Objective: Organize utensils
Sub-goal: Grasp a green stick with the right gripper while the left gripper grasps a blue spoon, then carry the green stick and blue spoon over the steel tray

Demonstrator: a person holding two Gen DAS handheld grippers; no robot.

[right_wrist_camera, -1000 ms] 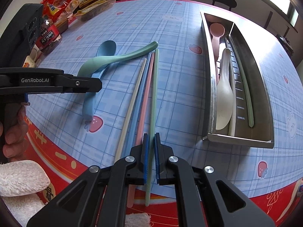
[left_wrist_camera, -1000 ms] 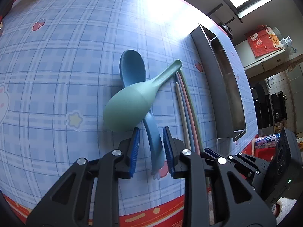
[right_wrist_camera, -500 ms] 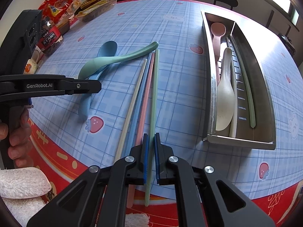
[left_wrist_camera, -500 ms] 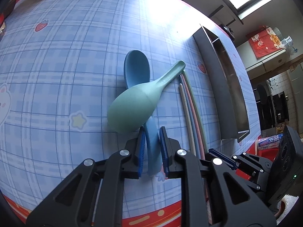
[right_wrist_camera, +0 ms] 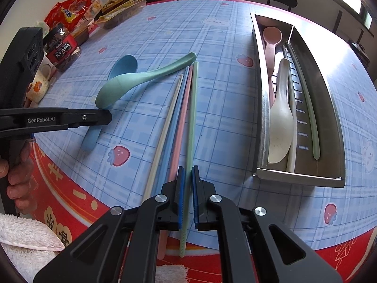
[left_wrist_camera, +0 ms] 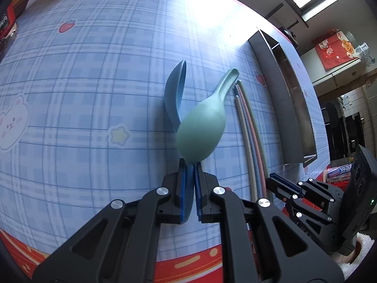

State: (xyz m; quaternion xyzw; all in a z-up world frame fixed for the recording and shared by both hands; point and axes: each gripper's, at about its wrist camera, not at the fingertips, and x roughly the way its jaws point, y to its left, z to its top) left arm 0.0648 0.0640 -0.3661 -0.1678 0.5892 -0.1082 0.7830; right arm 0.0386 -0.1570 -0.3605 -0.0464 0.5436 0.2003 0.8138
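Observation:
My left gripper (left_wrist_camera: 189,168) is shut on the handle of the blue spoon (left_wrist_camera: 175,94), which is turned on its edge. It shows in the right wrist view (right_wrist_camera: 122,64) too. The green spoon (left_wrist_camera: 202,132) lies across it, bowl at my fingertips. My right gripper (right_wrist_camera: 187,172) is shut on the green chopstick (right_wrist_camera: 193,108), which lies beside a pink chopstick (right_wrist_camera: 181,122), a blue one (right_wrist_camera: 175,115) and a cream one (right_wrist_camera: 165,129). The left gripper appears at the left of the right wrist view (right_wrist_camera: 103,117).
A metal utensil tray (right_wrist_camera: 301,178) stands at the right with a pink spoon (right_wrist_camera: 271,40), a cream spoon (right_wrist_camera: 281,122) and a green chopstick (right_wrist_camera: 308,108) in it. Snack bags (right_wrist_camera: 70,11) and a jar (right_wrist_camera: 62,49) stand at the far left. A white towel (right_wrist_camera: 26,235) lies near the front edge.
My left gripper has closed on the blue spoon's handle and tipped the spoon onto its edge, shifting the green spoon's bowl. The right gripper has stayed shut on the green chopstick.

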